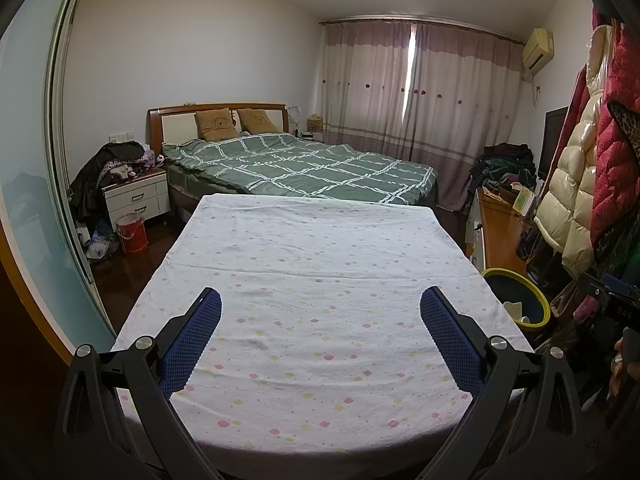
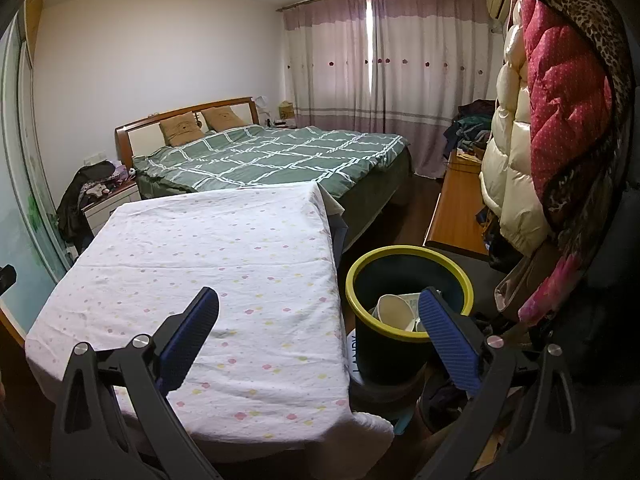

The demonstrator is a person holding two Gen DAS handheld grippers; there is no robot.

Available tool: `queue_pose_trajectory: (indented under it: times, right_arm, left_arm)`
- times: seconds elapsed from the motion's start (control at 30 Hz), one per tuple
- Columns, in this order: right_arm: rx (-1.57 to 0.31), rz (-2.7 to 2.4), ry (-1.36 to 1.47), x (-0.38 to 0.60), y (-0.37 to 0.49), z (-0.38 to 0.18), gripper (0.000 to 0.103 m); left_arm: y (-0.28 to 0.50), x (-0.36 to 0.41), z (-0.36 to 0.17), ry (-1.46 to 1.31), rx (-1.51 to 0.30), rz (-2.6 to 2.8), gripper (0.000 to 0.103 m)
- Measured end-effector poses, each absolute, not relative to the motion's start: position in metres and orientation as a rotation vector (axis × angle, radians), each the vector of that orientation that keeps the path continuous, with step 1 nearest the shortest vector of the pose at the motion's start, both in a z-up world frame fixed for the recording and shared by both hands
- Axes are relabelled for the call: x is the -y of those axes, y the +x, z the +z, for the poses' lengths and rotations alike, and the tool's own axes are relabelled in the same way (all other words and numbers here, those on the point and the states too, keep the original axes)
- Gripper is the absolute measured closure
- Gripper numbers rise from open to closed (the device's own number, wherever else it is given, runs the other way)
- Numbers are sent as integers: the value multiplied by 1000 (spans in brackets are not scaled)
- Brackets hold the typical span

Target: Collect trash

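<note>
Gaping wide and empty, left gripper (image 1: 320,300) and right gripper (image 2: 318,300) (beside bin (image 2: 408,254)).

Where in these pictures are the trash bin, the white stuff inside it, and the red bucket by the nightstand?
Trash bin (image 2: 360,268): right wrist view, on its yellow rim, left side.
White trash (image 2: 394,310): right wrist view, on the pale curved piece inside the bin.
Red bucket (image 1: 132,236): left wrist view, on its front wall.

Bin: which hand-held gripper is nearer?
Right. The right hand-held gripper hangs open at the bin, one finger over its rim. The left hand-held gripper is open over the table; bin off to its right.
</note>
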State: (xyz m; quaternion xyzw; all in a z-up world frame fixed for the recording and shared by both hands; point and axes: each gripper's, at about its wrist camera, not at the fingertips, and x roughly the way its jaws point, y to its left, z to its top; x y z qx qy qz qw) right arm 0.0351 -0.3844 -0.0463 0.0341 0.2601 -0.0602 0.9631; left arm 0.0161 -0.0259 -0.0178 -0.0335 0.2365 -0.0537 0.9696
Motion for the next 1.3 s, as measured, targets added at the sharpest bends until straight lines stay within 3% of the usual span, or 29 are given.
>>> queue_pose_trajectory:
  times: [1.3]
  right_arm:
    - [-531,-124,74,386,35,-51,8]
  left_arm:
    - [20,29,-23,-56,-497,-117,5]
